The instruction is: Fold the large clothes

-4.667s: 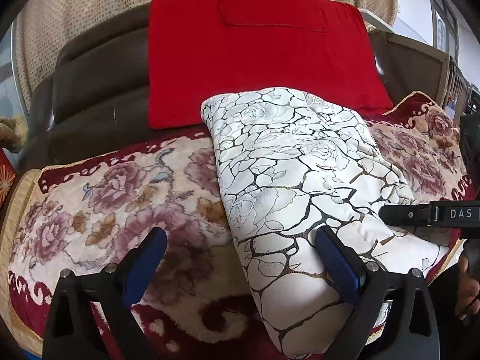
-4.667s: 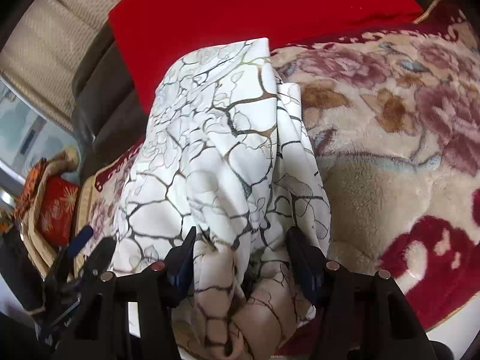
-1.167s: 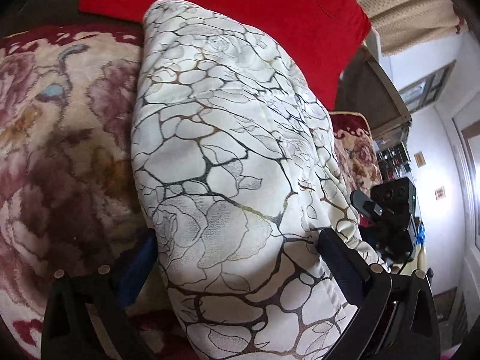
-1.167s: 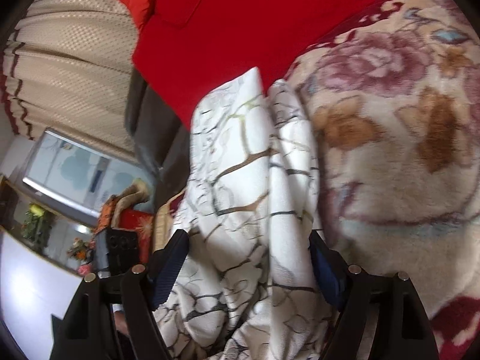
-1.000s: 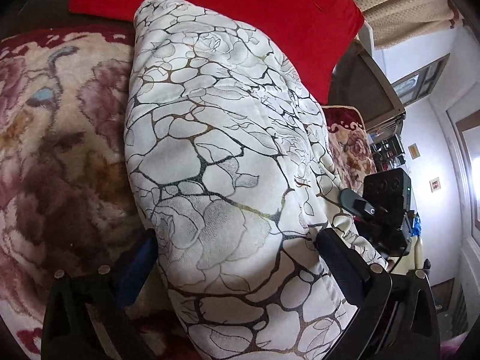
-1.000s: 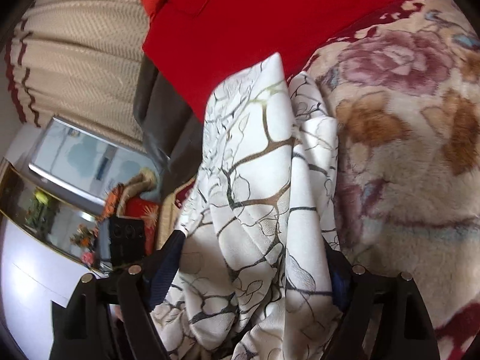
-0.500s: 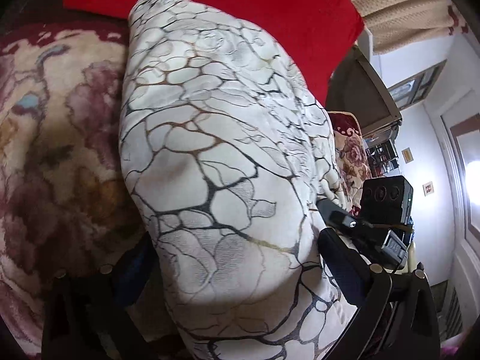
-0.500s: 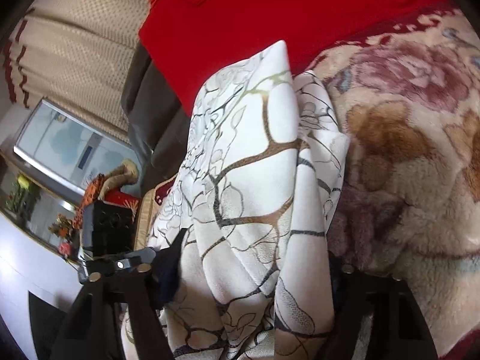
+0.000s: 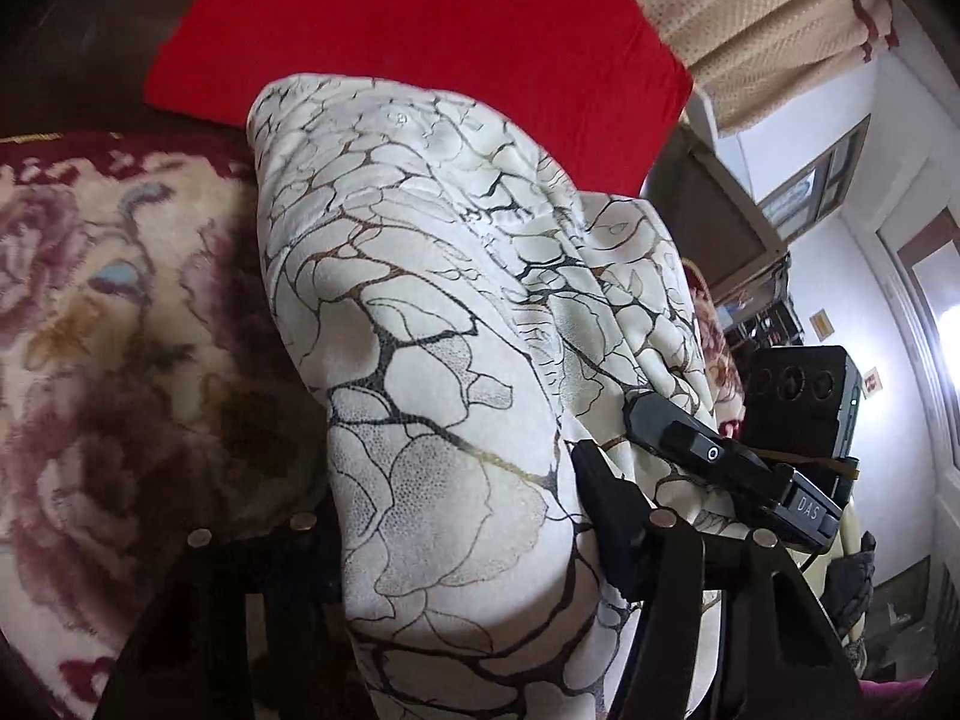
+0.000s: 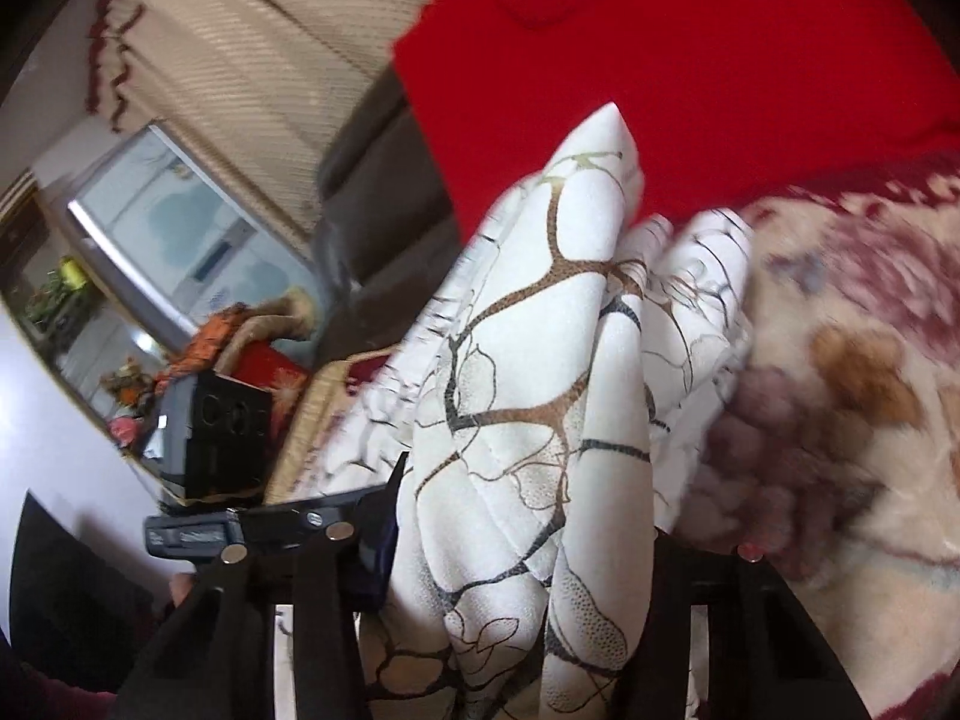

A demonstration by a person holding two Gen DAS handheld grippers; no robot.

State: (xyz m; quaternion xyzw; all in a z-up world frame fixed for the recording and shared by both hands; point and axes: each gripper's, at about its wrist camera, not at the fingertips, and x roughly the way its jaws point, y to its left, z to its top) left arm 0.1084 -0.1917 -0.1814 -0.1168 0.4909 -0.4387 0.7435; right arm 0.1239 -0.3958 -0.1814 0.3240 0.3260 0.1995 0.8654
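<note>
A padded white garment (image 9: pixel 432 312) with a black and gold crackle print lies folded lengthwise on a floral blanket (image 9: pixel 108 324). My left gripper (image 9: pixel 456 516) is shut on its near end, the thick fabric bulging between the fingers. My right gripper (image 10: pixel 522 546) is shut on the same end from the other side, and the garment (image 10: pixel 558 372) rises as a ridge in front of it. The right gripper also shows in the left wrist view (image 9: pixel 732 468), close at the right. The left gripper shows in the right wrist view (image 10: pixel 252 531).
A red cloth (image 9: pixel 420 30) covers the dark sofa back (image 9: pixel 72 42) behind the garment. Beige curtains (image 10: pixel 240 42) hang behind. A cabinet and clutter (image 10: pixel 180 360) stand at the left, a doorway and wall (image 9: pixel 888 276) at the right.
Both grippers have closed on the garment's near end and lifted it, so the fabric bunches higher. The two grippers have come closer together.
</note>
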